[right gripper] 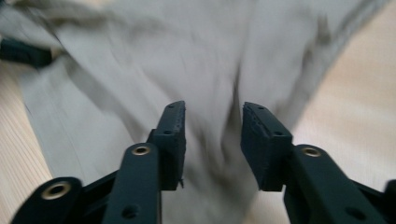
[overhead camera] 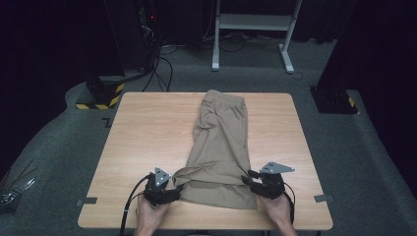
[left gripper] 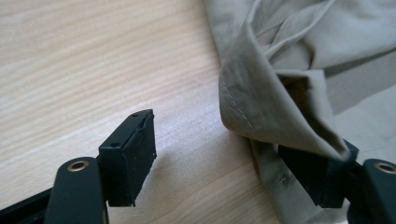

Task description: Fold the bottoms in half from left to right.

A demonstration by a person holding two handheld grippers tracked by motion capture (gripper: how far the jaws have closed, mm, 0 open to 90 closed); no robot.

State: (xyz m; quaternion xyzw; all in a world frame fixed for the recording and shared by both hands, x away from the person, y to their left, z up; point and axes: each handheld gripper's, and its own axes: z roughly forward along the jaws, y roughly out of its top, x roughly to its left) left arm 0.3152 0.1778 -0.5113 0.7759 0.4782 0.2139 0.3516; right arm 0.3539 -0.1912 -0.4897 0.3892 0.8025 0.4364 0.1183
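while both grippers sit at the near hem of the khaki shorts [overhead camera: 220, 142], neither has a hold. the left gripper [left gripper: 233, 158] has its jaws wide, one under a lifted fold and one on bare wood, likely to pinch that corner. the right gripper [right gripper: 212, 140] hovers over the cloth, jaws parted with nothing between. the shorts lie lengthwise down the middle of the wooden table [overhead camera: 142, 132], waistband far. grey carpet, a white desk frame [overhead camera: 255, 29] and dark curtains surround it.

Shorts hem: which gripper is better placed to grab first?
Probably left. The left gripper already has a hem fold of the shorts draped between its open jaws; the right gripper, open, sits over flat fabric.
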